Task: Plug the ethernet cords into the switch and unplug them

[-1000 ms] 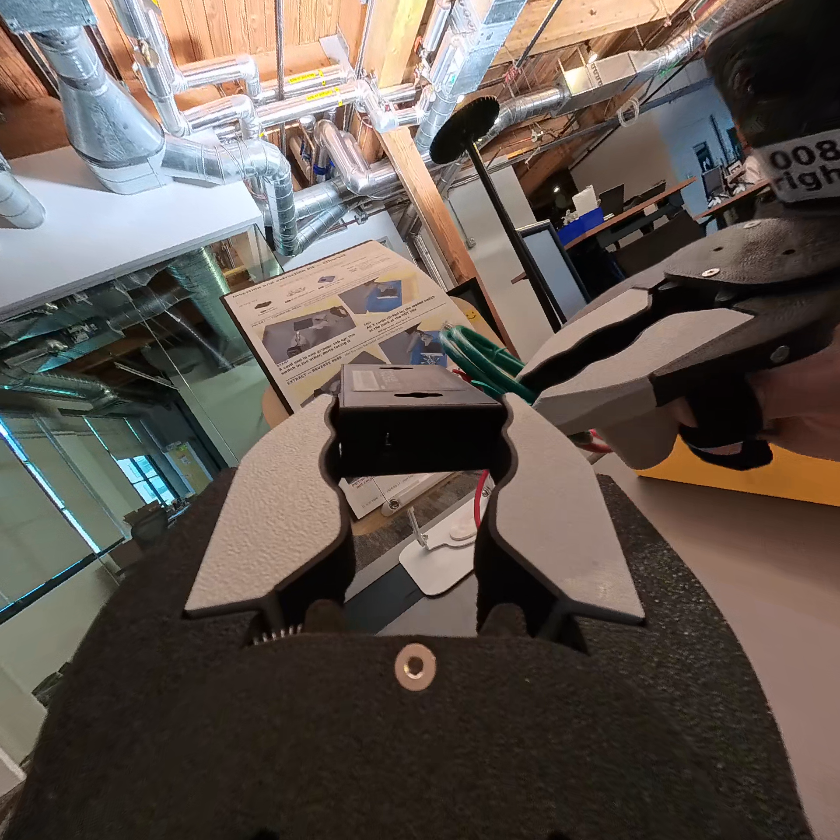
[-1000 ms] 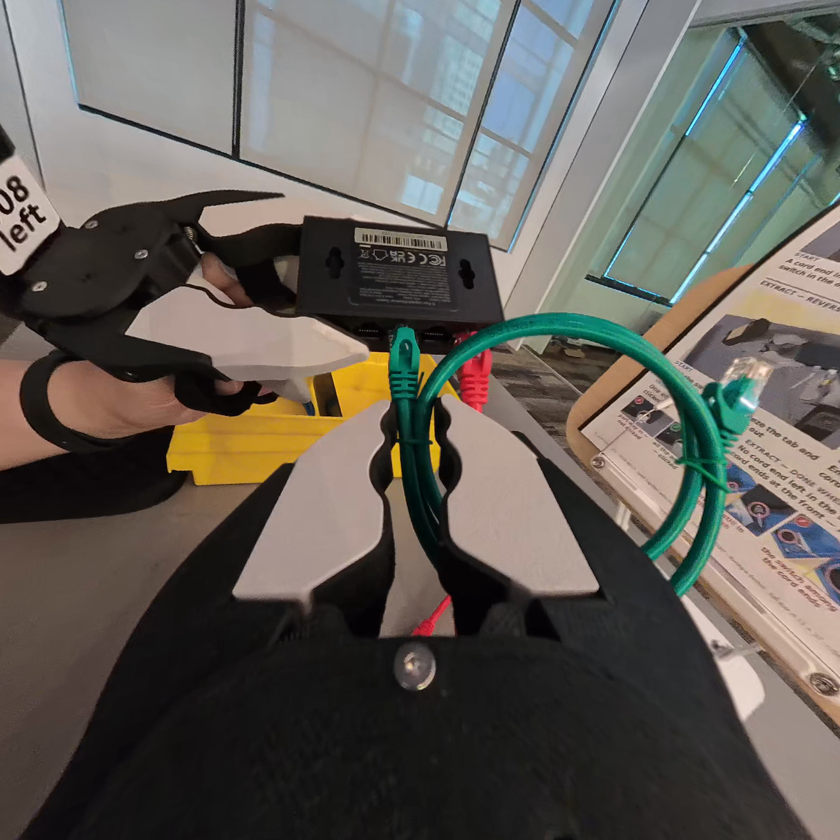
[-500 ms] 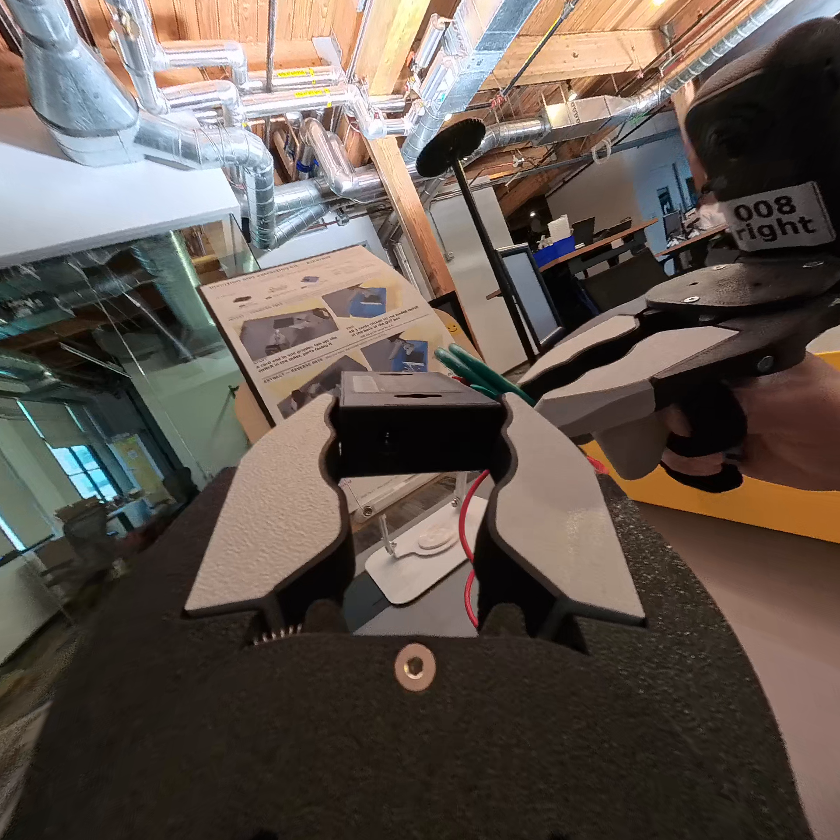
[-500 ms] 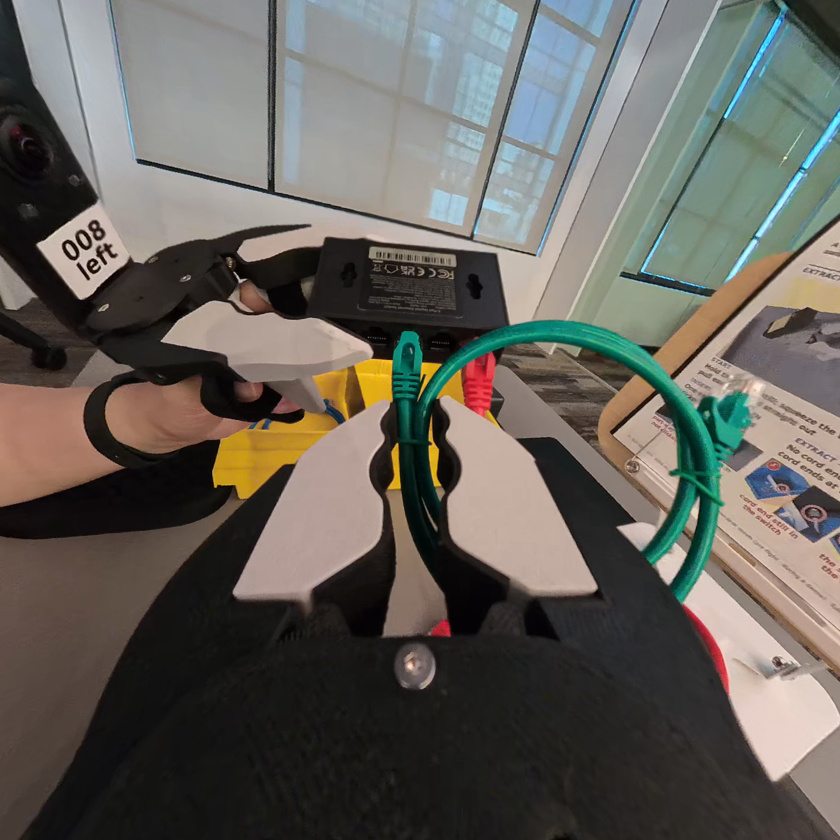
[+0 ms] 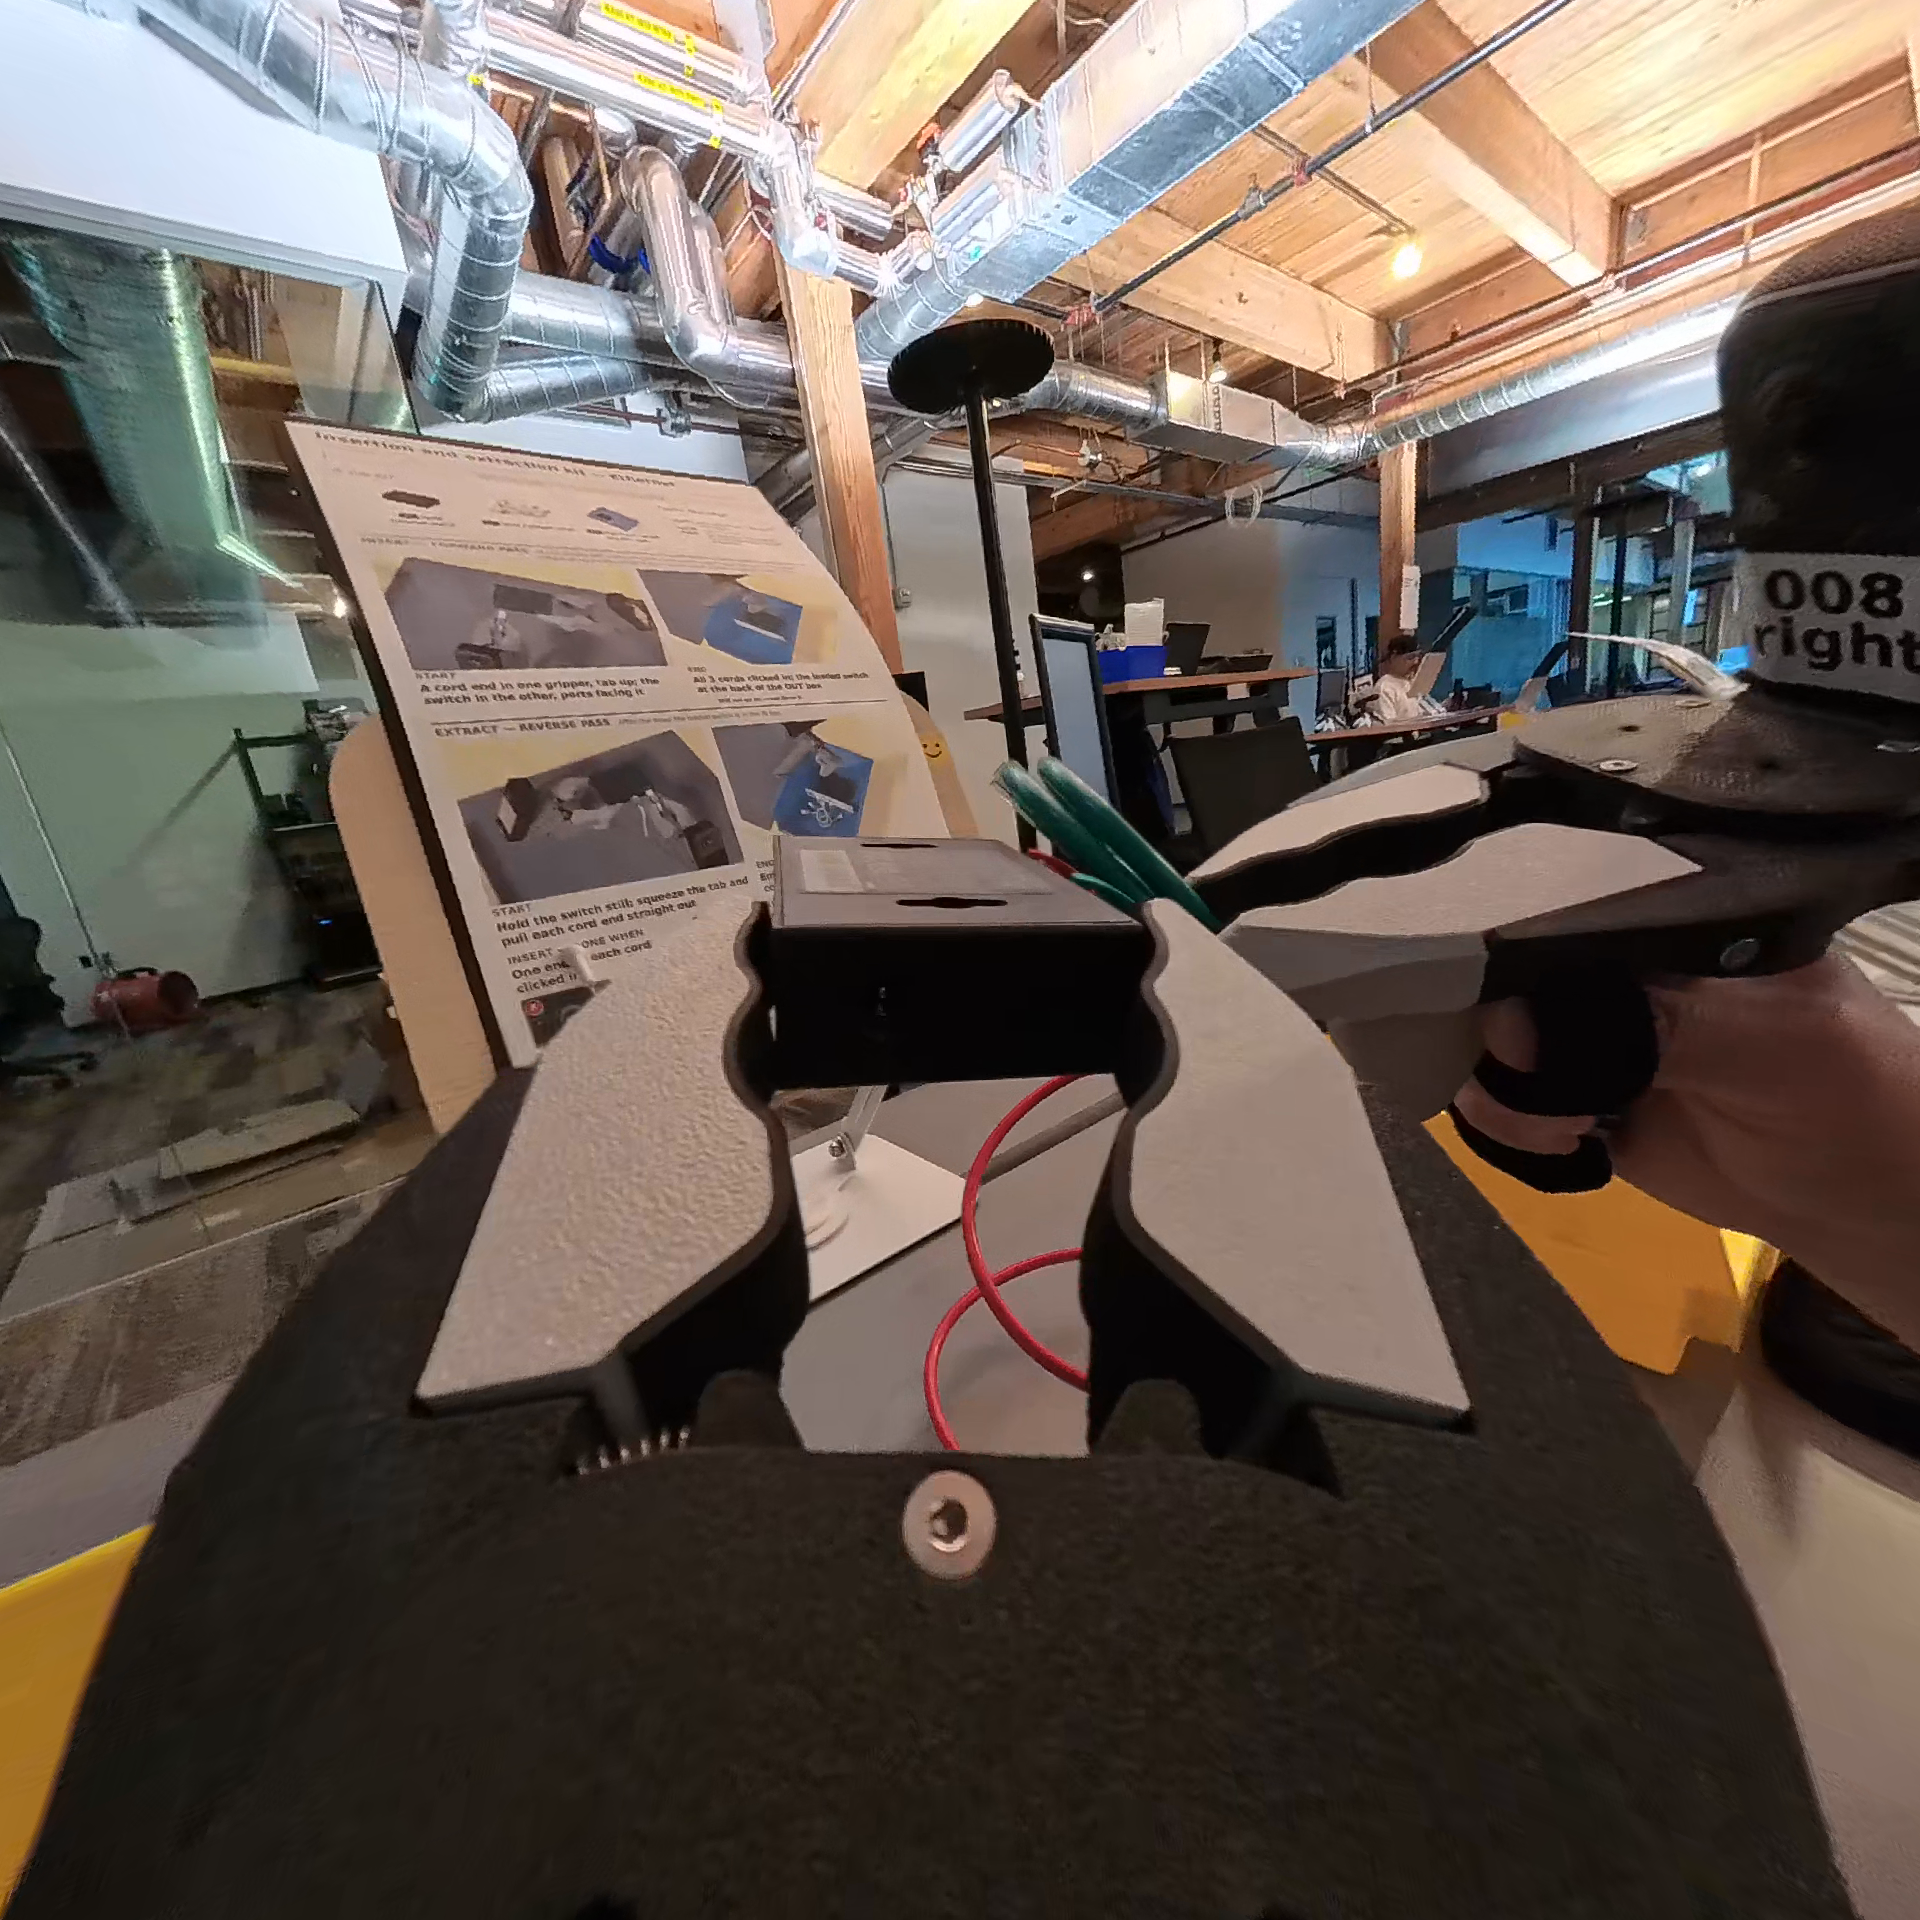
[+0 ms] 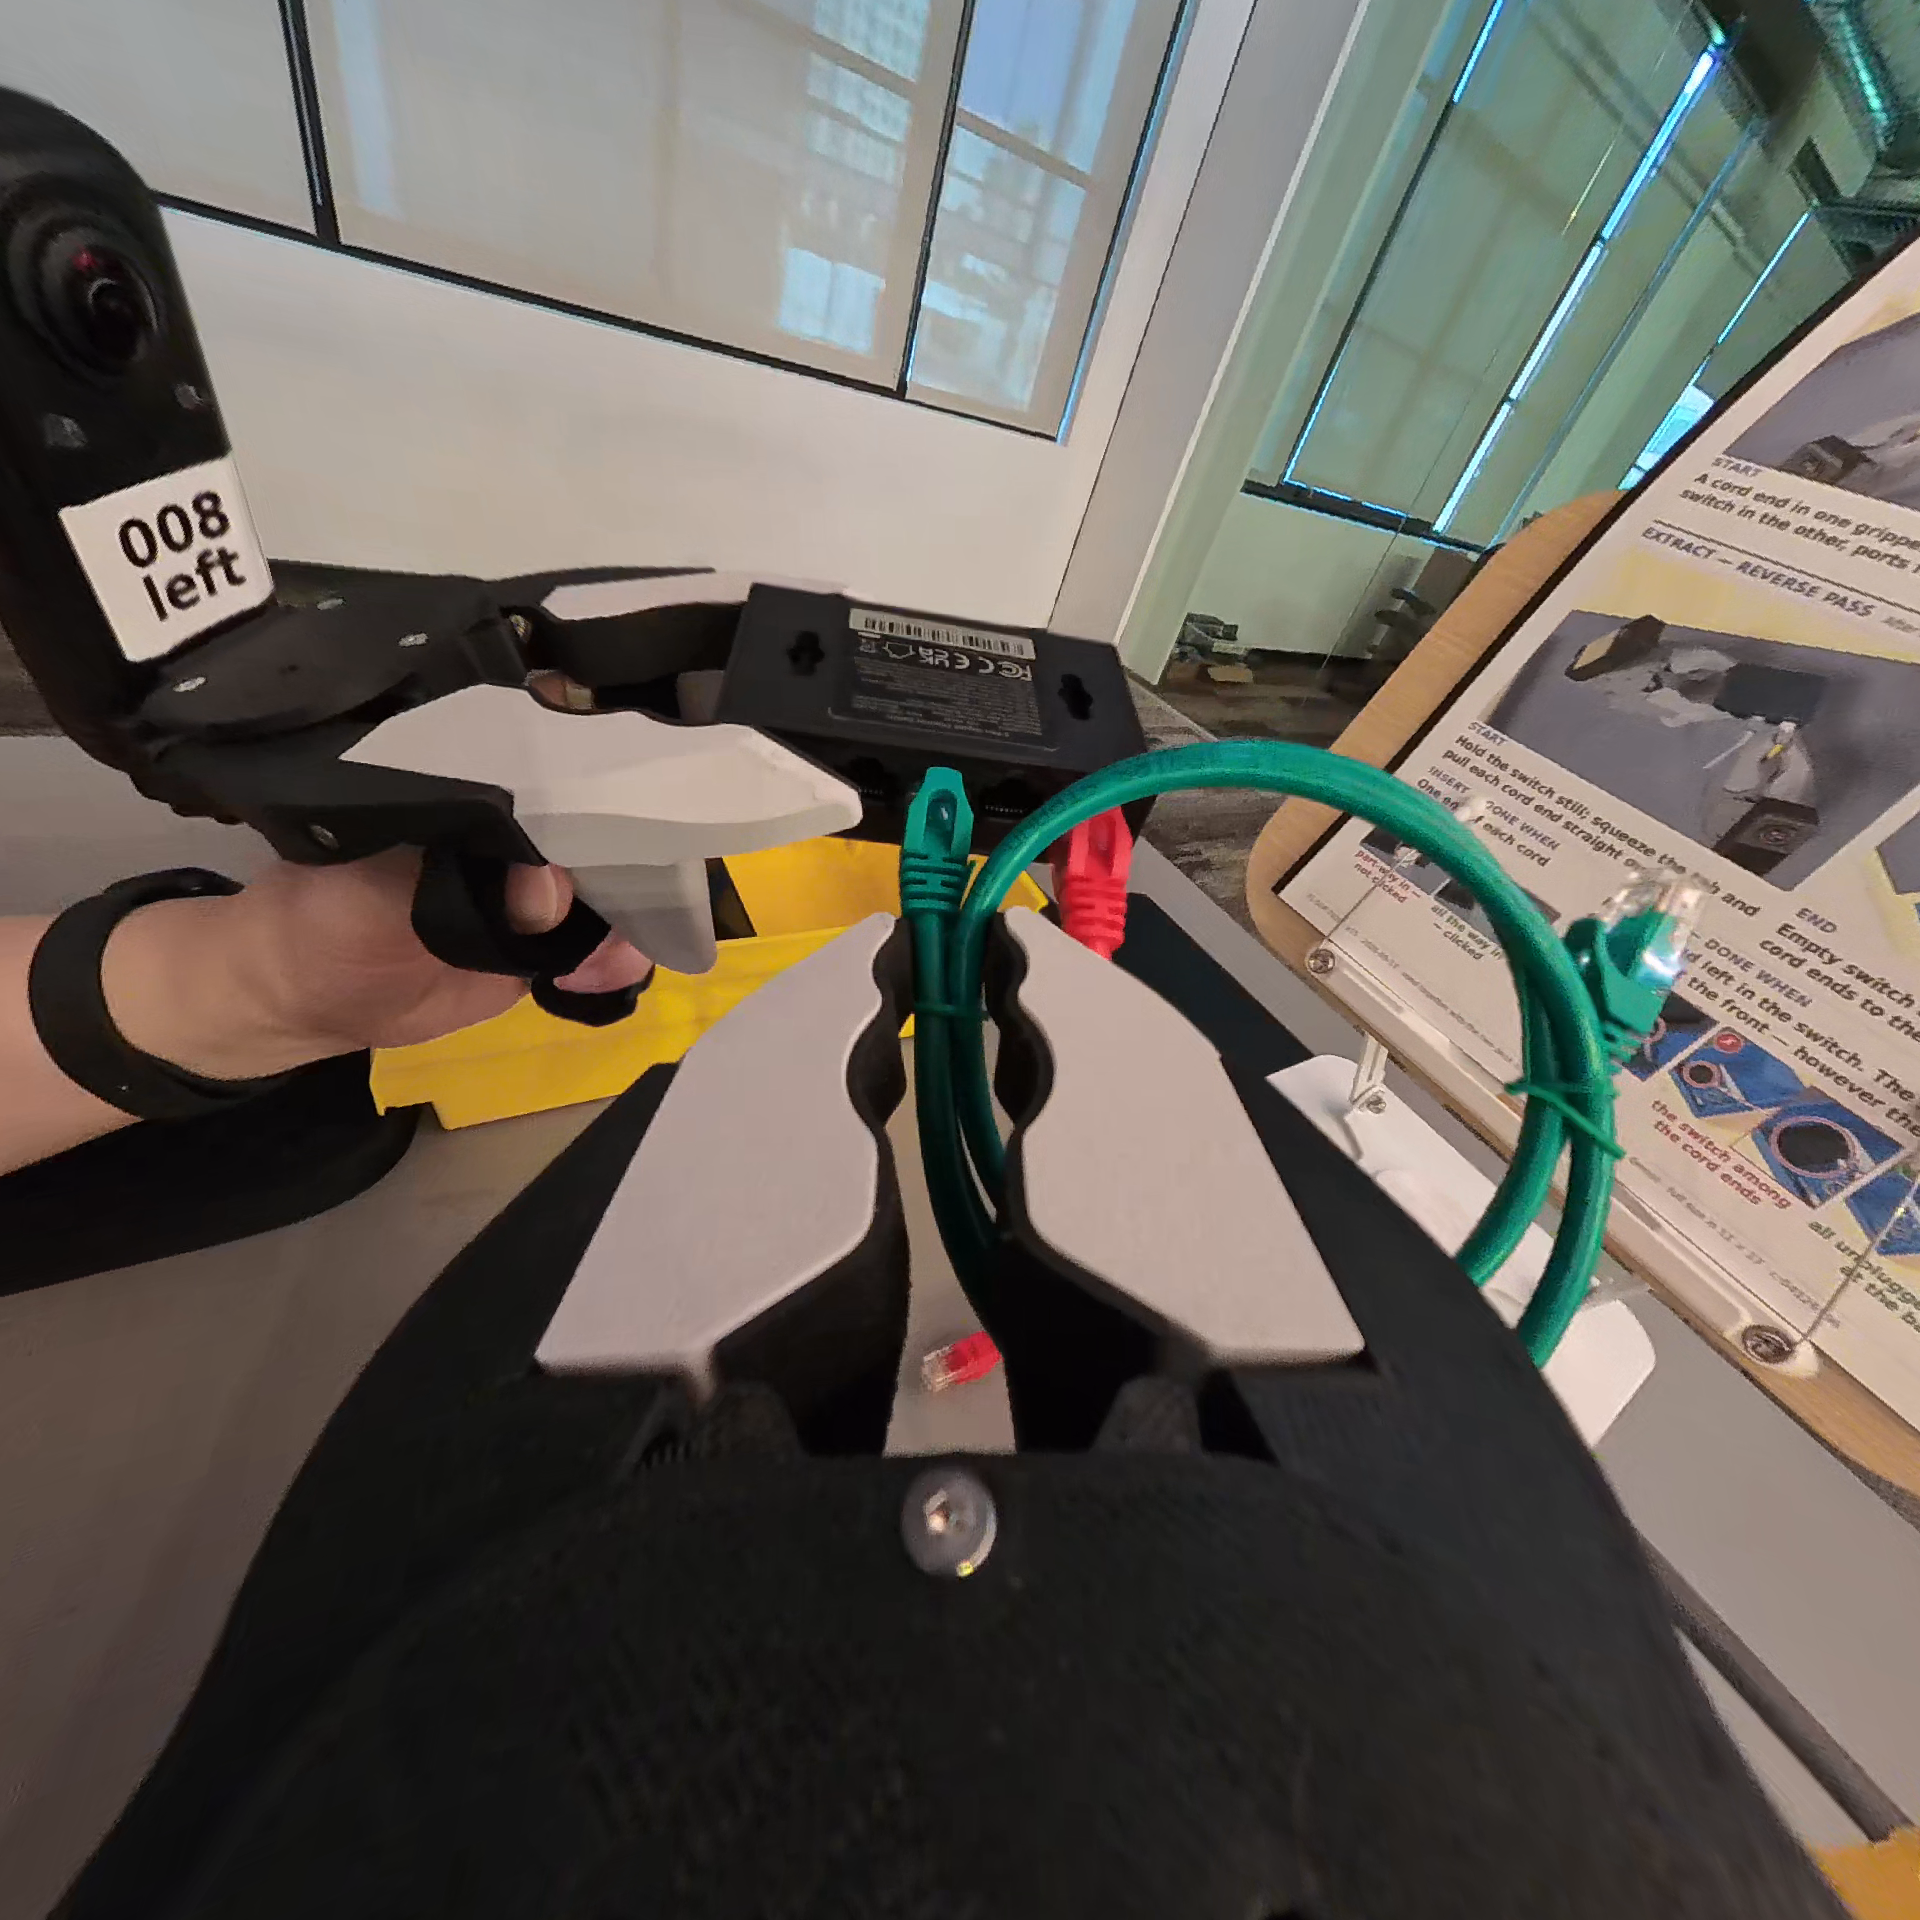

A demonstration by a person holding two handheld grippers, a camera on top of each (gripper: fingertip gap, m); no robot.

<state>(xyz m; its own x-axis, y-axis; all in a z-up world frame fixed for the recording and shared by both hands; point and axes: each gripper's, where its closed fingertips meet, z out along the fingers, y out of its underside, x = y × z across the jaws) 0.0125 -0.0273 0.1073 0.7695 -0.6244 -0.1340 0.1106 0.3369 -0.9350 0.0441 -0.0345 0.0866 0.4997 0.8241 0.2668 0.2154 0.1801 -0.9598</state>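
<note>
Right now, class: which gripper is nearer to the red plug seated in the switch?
Right. The right gripper holds the green cord just beside the red plug. The left gripper clamps the switch at its far end, away from the plug.

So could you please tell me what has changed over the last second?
The green cord plug looks drawn slightly back from the switch toward the right gripper, and both grippers tilted downward. Unchanged: left gripper clamps the switch, right grips the green cord, red cord remains plugged.
</note>
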